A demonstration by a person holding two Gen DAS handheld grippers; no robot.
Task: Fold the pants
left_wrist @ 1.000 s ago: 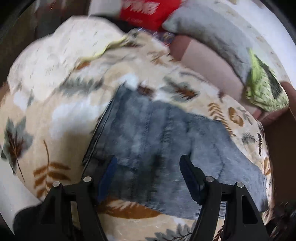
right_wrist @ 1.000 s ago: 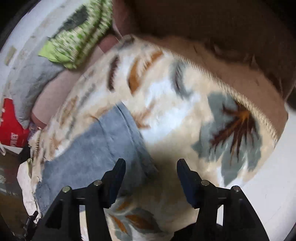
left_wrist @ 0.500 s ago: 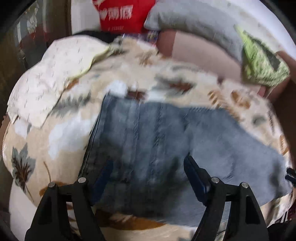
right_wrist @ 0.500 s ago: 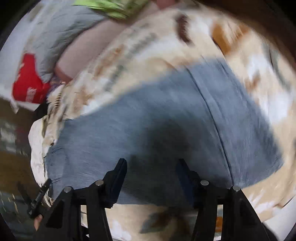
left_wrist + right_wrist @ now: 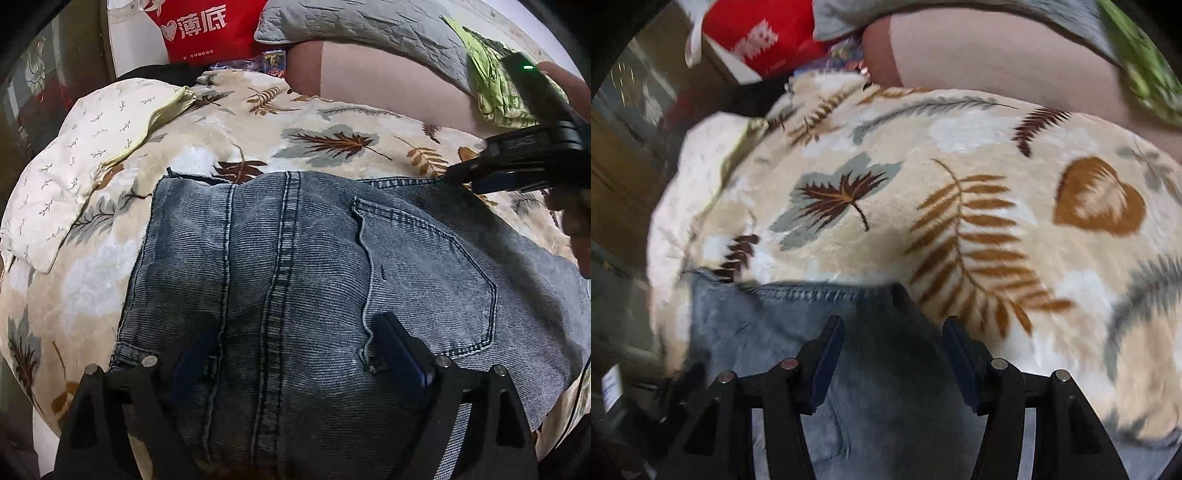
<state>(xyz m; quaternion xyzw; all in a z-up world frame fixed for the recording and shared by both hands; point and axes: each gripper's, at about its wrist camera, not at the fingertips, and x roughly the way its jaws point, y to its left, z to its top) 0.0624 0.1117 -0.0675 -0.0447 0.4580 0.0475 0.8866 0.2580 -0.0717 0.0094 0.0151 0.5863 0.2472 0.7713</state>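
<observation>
Grey-blue jeans (image 5: 295, 266) lie flat on a leaf-print blanket (image 5: 332, 122), back pocket up, waistband toward the left. My left gripper (image 5: 299, 347) is open, low over the seat of the jeans near their front edge. My right gripper (image 5: 892, 350) is open over the far edge of the jeans (image 5: 798, 332), with the stitched hem just beyond its fingertips. In the left wrist view the right gripper (image 5: 480, 181) comes in from the right at the jeans' far edge.
A cream pillowcase (image 5: 85, 158) lies at the blanket's left. Behind stand a red bag (image 5: 207, 33), a grey quilted pillow (image 5: 369, 26), a pink cushion (image 5: 388, 81) and a green patterned cloth (image 5: 495, 88). A dark floor and furniture lie to the left.
My right gripper has swung from the blanket's right end across the jeans to their far edge. My left gripper has moved closer over the jeans. Both stay open.
</observation>
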